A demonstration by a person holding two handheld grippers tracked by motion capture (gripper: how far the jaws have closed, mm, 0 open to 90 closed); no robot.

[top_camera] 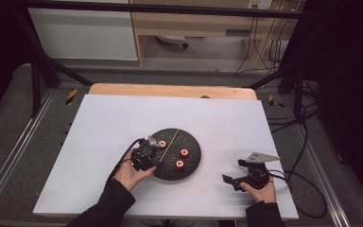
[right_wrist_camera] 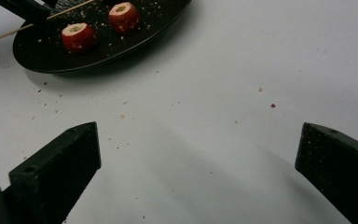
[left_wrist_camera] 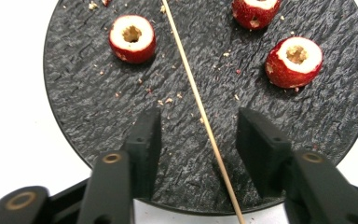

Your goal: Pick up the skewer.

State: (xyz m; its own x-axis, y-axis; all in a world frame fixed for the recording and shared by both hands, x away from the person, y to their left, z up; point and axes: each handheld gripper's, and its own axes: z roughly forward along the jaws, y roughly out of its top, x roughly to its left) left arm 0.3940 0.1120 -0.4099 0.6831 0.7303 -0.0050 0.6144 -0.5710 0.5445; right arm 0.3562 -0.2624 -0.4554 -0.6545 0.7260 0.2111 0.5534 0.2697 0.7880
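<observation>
A white sheet covers the counter (top_camera: pixel 123 123), with a strip of bare wood showing along its far edge. Crumbs and red specks dot the sheet near the right claw (right_wrist_camera: pixel 198 154), which rests at the near right with its jaws spread wide and nothing between them. A round black slate plate (left_wrist_camera: pixel 93 112) lies a little left of centre, its rough surface littered with crumbs. On it lie three cored red fruit pieces (left_wrist_camera: pixel 132 38) and a thin wooden skewer (left_wrist_camera: pixel 200 112) that crosses the plate from near to far. The left claw (left_wrist_camera: pixel 198 140) hangs over the plate's near-left part, jaws partly apart on either side of the skewer, not pressing it. Beyond the counter stand pale cabinets, a grey floor, black frame bars and trailing cables at far right. No writing can be read.
</observation>
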